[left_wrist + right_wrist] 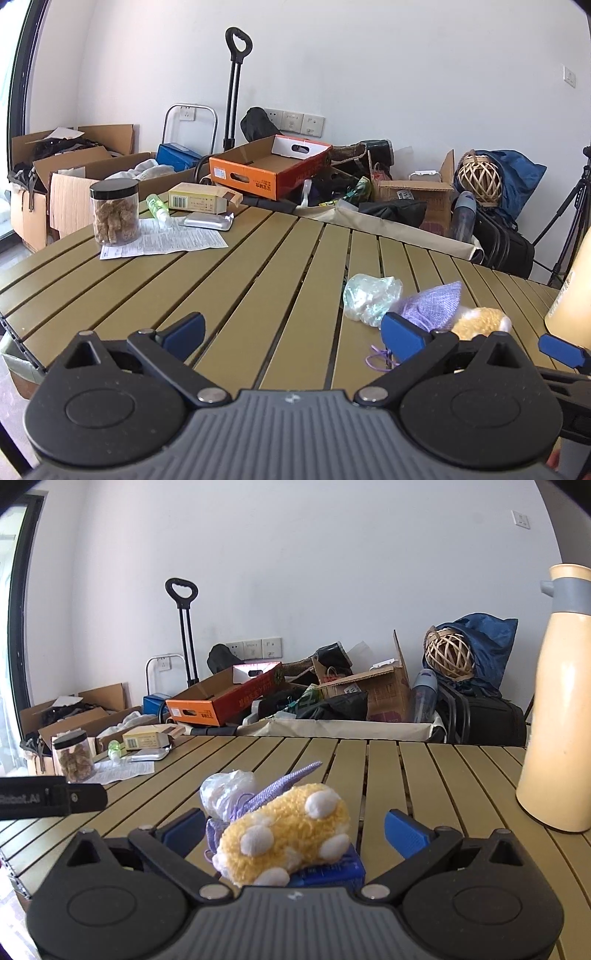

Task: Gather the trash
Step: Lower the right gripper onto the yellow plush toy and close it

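Note:
A crumpled clear plastic bag [371, 295] lies on the slatted table [258, 280], just ahead and right of my left gripper [293, 334], which is open and holds nothing. Touching the bag are a purple knitted pouch [432, 306] and a yellow plush toy [480, 323]. In the right wrist view the plush toy [284, 834] rests on a small blue box [328, 871] between the wide fingers of my open right gripper [295, 830], which do not touch it. Behind it sit the pouch [280, 788] and the plastic bag [227, 790].
At the table's far left are a black-lidded snack jar [115, 212], a printed leaflet [162, 242], a foil pack [208, 221], a small green bottle [157, 206] and a carton [201, 199]. A tall cream flask [557, 701] stands right. Boxes and bags crowd the floor beyond.

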The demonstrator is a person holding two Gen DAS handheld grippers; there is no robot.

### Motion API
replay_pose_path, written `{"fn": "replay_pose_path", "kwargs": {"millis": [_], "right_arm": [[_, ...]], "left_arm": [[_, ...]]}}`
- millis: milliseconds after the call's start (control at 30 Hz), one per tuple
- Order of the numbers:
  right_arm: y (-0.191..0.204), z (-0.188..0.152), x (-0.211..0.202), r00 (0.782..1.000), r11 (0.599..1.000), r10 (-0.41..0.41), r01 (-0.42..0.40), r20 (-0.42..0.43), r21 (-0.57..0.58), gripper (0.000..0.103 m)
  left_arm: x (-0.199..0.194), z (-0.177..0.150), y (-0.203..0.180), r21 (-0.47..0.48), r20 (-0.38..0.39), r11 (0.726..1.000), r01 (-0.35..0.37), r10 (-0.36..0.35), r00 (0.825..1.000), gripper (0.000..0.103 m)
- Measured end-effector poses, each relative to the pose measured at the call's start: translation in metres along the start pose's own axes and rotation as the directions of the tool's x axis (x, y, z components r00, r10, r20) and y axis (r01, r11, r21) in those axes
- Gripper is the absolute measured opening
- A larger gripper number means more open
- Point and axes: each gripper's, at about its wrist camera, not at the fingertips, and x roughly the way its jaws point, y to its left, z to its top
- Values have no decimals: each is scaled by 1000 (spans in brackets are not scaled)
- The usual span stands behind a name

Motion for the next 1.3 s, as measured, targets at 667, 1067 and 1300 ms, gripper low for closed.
{"fn": "replay_pose_path", "kwargs": {"millis": [667,1067,1300], "right_arm": [[19,-10,58,994,999,-34,30,-108,-38,103],[15,-12,49,995,999,-37,36,-88,-15,89],[3,-10,37,998,999,-25,27,-52,44,86]], "left_arm": [[32,-9,16,-5,-85,1000,-12,12,996,103],[31,-8,21,-10,-86,1000,-15,14,996,103],[30,-7,16,-16,-88,1000,-7,6,996,103]]}}
